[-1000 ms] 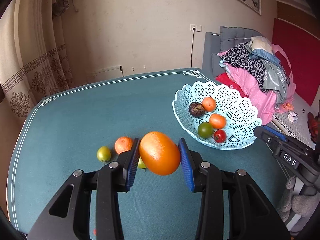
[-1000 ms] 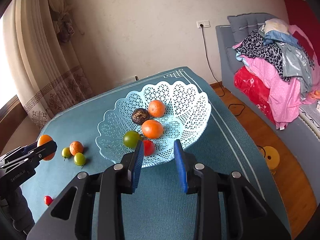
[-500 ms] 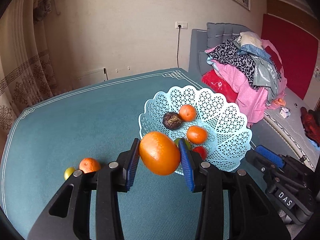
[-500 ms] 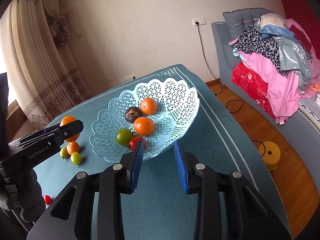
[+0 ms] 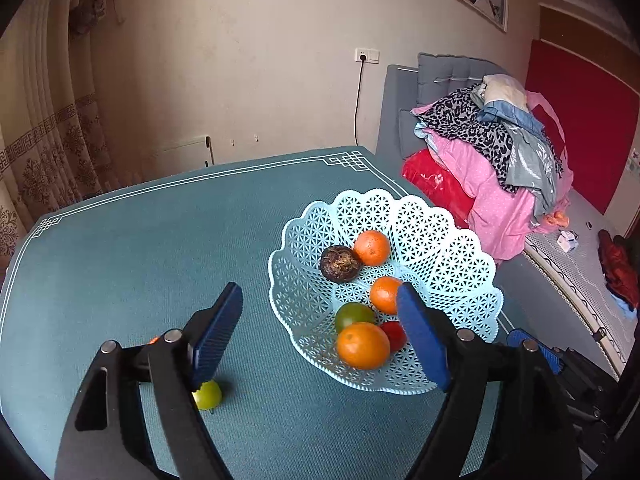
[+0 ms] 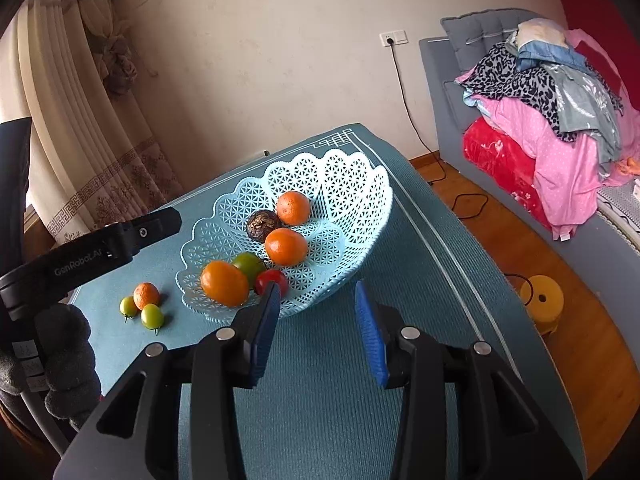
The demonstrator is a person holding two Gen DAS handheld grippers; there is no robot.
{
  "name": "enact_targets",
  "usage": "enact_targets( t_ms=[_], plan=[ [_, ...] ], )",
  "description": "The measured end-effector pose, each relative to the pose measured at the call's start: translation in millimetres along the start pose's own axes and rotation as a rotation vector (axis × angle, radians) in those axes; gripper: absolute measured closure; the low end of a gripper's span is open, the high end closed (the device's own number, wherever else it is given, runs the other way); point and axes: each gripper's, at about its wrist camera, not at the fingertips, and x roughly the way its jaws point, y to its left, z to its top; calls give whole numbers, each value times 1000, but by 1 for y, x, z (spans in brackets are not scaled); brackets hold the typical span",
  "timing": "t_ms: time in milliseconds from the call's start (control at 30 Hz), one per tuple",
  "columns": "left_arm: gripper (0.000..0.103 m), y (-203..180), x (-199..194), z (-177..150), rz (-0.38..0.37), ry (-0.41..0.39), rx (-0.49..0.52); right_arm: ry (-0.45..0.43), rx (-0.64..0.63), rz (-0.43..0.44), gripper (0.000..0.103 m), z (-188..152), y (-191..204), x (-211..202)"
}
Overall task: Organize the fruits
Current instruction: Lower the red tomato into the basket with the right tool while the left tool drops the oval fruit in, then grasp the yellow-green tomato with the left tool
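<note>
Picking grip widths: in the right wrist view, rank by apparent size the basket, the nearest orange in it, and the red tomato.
1. basket
2. nearest orange, closest to the camera, which flatters it
3. red tomato, partly hidden by a finger

The left gripper (image 5: 320,336) is seen with its jaws opening, nothing pressed between them. A large orange (image 5: 363,345) is lodged in the lattice basket (image 5: 440,236) on the counter (image 5: 140,248), touching a green fruit (image 5: 352,314). A green tomato (image 5: 208,395) is partly hidden beside the left finger.
</note>
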Motion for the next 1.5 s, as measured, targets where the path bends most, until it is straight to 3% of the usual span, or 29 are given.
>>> enact_targets(
  t_ms=[433,1000,1400,1500],
  plan=[
    [19,28,-26,8,58,-39,-30,-16,-14,6,53,0,9,-11],
    [15,101,-62,-3,175,-66,-117,-7,-69,45,53,-6,43,-18],
    [15,148,-54,-21,258,-16,-192,34,-127,83,53,-17,75,-13],
    [15,155,-48,-28,272,9,-188,41,-142,93,48,-19,83,-12]
  ],
)
